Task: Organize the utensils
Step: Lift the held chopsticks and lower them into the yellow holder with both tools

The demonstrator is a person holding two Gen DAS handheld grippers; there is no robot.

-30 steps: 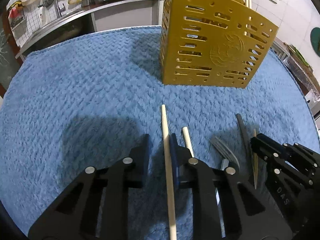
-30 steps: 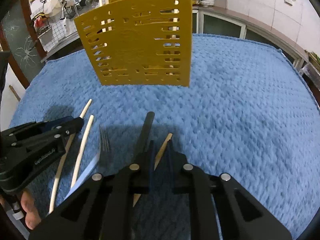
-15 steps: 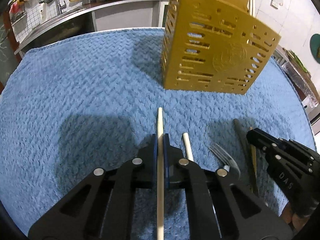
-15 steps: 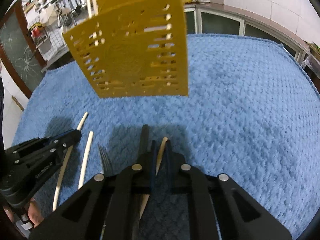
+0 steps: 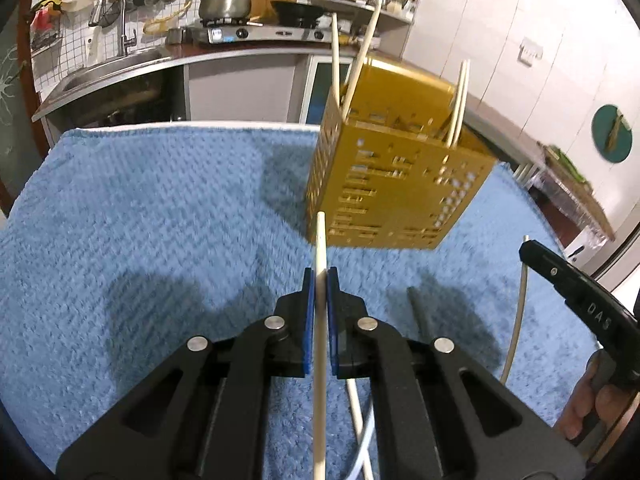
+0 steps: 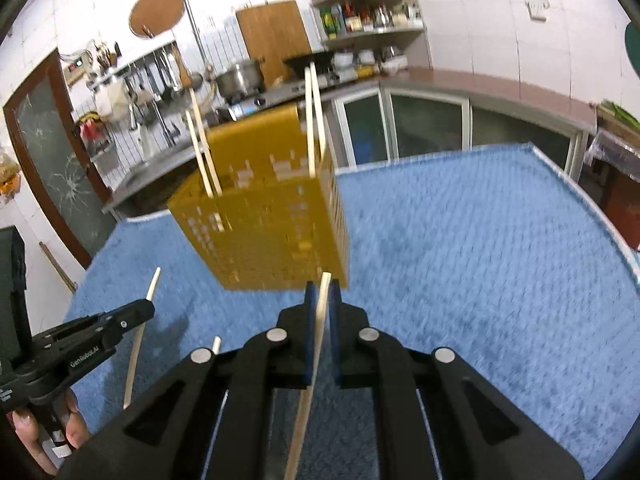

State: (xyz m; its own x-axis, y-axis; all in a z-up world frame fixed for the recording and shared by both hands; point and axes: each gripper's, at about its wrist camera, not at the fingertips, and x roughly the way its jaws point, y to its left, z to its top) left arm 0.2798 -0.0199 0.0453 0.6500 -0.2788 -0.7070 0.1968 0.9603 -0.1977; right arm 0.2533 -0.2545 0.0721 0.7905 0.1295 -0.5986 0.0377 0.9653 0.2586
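Observation:
My left gripper [image 5: 320, 276] is shut on a pale chopstick [image 5: 320, 240], held off the blue towel [image 5: 140, 220]. My right gripper [image 6: 323, 292] is shut on a tan wooden chopstick [image 6: 308, 400], also lifted. Just beyond both stands the gold slotted utensil holder [image 5: 392, 184] [image 6: 272, 224], with several chopsticks upright in it. In the left wrist view the right gripper [image 5: 532, 250] shows at the right edge with its chopstick [image 5: 518, 308]. In the right wrist view the left gripper [image 6: 146, 308] shows at the left with its chopstick [image 6: 138, 344].
On the towel below the left gripper lie a dark utensil handle [image 5: 416, 308], another pale chopstick [image 5: 356, 400] [image 6: 216, 344] and a white handle [image 5: 366, 444]. A kitchen counter with sink and stove [image 5: 248, 36] runs behind the table. Hands [image 6: 72, 432] grip the tools.
The left jaws closed on the pale chopstick. Both grippers then rose off the towel with their chopsticks, and the holder now appears lower and farther in both views.

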